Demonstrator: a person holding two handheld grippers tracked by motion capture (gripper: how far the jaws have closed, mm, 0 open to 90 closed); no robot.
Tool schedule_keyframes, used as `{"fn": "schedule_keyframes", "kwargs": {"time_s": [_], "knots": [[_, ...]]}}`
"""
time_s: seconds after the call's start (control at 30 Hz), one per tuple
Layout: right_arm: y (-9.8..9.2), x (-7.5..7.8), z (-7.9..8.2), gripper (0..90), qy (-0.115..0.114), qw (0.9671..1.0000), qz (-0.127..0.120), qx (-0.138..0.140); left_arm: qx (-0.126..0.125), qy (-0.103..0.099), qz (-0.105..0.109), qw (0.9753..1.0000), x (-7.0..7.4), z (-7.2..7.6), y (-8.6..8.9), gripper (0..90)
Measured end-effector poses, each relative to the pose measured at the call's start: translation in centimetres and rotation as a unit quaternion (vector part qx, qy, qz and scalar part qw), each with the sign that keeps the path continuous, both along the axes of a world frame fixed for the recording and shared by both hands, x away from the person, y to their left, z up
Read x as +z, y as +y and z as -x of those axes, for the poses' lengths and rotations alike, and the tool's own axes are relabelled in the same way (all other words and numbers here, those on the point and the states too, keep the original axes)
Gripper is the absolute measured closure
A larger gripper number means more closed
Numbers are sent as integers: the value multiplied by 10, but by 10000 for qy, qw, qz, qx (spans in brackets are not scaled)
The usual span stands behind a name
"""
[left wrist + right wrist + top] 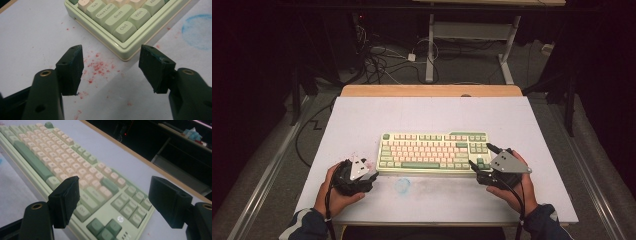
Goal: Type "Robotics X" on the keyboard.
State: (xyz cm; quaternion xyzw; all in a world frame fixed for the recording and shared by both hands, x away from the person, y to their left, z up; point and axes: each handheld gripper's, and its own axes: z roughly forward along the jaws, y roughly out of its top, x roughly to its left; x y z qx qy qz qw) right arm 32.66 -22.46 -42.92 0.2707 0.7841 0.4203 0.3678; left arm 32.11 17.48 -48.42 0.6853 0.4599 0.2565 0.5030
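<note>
A pale green keyboard (434,151) with cream and green keys lies in the middle of the white table top (422,115). My left gripper (371,169) is held at the keyboard's front left corner, its jaws open. In the left gripper view that gripper (111,58) frames the corner by the Ctrl key of the keyboard (117,17) without touching it. My right gripper (479,156) is open at the front right corner. In the right gripper view the open gripper (115,187) hovers over the arrow keys and numeric block of the keyboard (62,157).
Red specks (98,67) dot the white surface near the left corner, and a blue smudge (403,185) lies in front of the keyboard. A wooden table edge (432,90) runs along the far side. Cables (382,62) and desk legs (430,50) stand on the floor beyond.
</note>
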Motion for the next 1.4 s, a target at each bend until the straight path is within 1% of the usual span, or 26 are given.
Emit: {"fn": "schedule_keyframes", "kwargs": {"time_s": [0.03,0.13,0.2,0.23,0.33,0.37,0.43,0.47,0.53,0.6,0.67,0.73,0.77,0.9,1.0,1.07,1.13,1.27,1.4], "knots": [[-2,-2,2,257,23,10000,-33,-38,16,-7,4,10000,1,0,0,397],[-9,-7,10,266,-116,9996,-104,-255,96,-1,-46,9999,0,-1,0,450],[-13,-9,14,266,-124,9992,-175,-325,82,23,-26,10000,0,-1,0,487],[-14,-10,16,266,-118,9992,-192,-329,69,38,-30,10000,0,-1,0,499],[-19,-13,21,266,-55,9994,-101,-329,-8,61,-4,10000,2,-1,-1,570],[-20,-14,22,266,-27,9994,-106,-339,-49,85,5,10000,2,0,-1,596],[-23,-16,24,266,47,9994,-67,-331,-106,114,18,9999,3,1,-1,677],[-24,-17,25,266,91,9994,-64,-332,-143,142,41,9998,4,1,-1,704],[-26,-19,26,266,122,9995,-22,-304,-261,203,207,9992,7,2,-2,761],[-26,-20,27,264,176,9994,-1,-285,-320,217,188,9991,9,3,-3,801],[-26,-21,27,264,171,9995,29,-261,-417,281,202,9985,11,4,-4,843],[-25,-21,27,264,167,9996,31,-240,-489,281,181,9982,13,4,-6,869],[-25,-21,27,264,184,9995,36,-235,-539,305,183,9979,14,4,-8,871],[-24,-22,26,265,205,9996,49,-205,-716,295,1,9970,17,3,-15,872],[-23,-23,25,264,252,9995,69,-190,-743,273,15,9969,22,0,-19,872],[-22,-24,25,265,242,9995,94,-166,-742,250,40,9969,25,-4,-21,872],[-20,-24,25,264,265,9995,107,-153,-741,222,15,9970,29,-7,-23,871],[-19,-25,24,265,251,9995,148,-138,-781,161,71,9968,38,-13,-29,871],[-18,-25,24,265,263,9994,160,-146,-853,136,37,9963,43,-19,-38,871]]}}
